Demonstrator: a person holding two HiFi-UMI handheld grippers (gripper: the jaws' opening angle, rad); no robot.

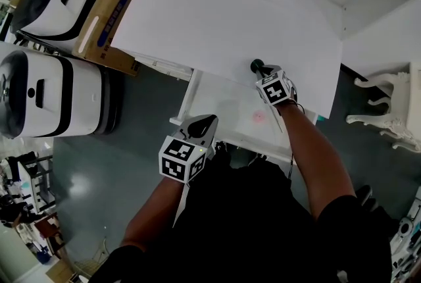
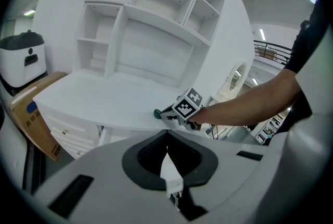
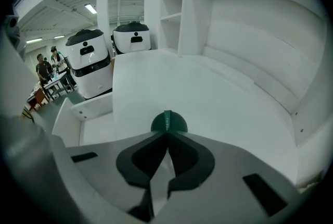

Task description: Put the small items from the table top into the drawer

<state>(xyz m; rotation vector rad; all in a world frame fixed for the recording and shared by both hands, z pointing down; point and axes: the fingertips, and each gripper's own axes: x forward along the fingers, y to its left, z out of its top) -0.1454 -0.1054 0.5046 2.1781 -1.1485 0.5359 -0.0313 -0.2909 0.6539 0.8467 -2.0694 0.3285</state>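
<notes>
**Step in hand: green piece gripped at the table edge, transfer to drawer pending**

1. Status. The right gripper (image 1: 262, 71) is clamped on a small dark green piece (image 1: 254, 65). In the right gripper view the jaws are pressed onto it edge-on. The piece sits at the front edge of the table top (image 1: 230, 25); whether it rests on the surface or is just lifted clear cannot be determined.

2. The left gripper (image 1: 202, 122) has its jaws together with nothing between them. It is held low in front of the table, near the drawer (image 1: 227, 107), and takes no part in the grip.

3. The drawer is pulled open directly below the table edge. One small pink item (image 1: 258, 117) already lies on its floor. No other loose items are visible on the table top, so this is probably the last or a late transfer.

4. Next move (assessment). Bring the green piece back past the table edge, lower it over a bare part of the drawer floor, and only then part the jaws. Keep clear of the drawer front wall during descent.

5. Markings. The green piece carries fine lettering along its edge; it is too small to read. The cardboard box (image 1: 112, 12) beside the table shows blue print, also unreadable.
</notes>
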